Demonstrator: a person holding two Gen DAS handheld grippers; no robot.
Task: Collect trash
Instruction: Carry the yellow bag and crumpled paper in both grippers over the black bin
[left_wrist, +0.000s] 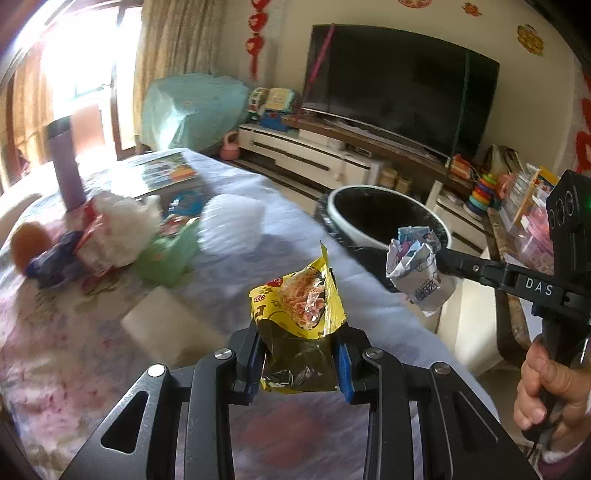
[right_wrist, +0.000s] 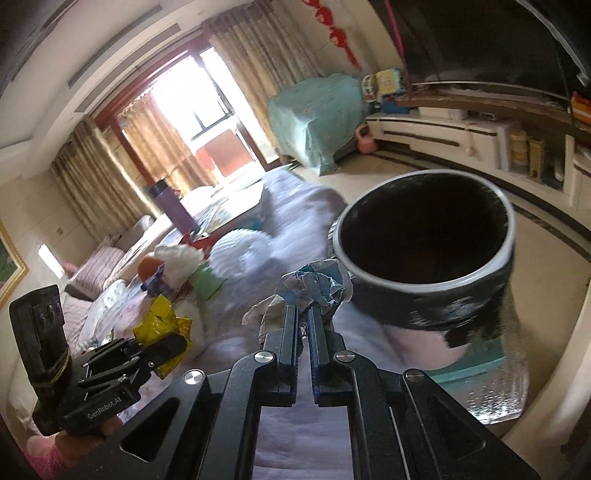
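My left gripper (left_wrist: 300, 360) is shut on a crumpled yellow snack wrapper (left_wrist: 295, 299), held above the cloth-covered table (left_wrist: 110, 350). The same wrapper (right_wrist: 162, 325) and the left gripper (right_wrist: 168, 345) show at the lower left of the right wrist view. My right gripper (right_wrist: 303, 314) is shut on a crumpled ball of printed paper (right_wrist: 317, 282), just left of the round white-rimmed trash bin (right_wrist: 511, 236). From the left wrist view that paper (left_wrist: 415, 266) hangs at the right gripper (left_wrist: 441, 258), before the bin (left_wrist: 340, 221). More trash lies on the table: white crumpled plastic (left_wrist: 125, 225), a green wrapper (left_wrist: 166, 254), a white bag (left_wrist: 231, 225).
A purple bottle (left_wrist: 64, 162), an orange fruit (left_wrist: 29, 240) and a book (left_wrist: 162, 171) are on the table. Behind stand a television (left_wrist: 399, 88), a low white cabinet (left_wrist: 306, 155), toys (left_wrist: 480, 192) and a teal-covered object (left_wrist: 188, 107). A hand (left_wrist: 546, 387) grips the right handle.
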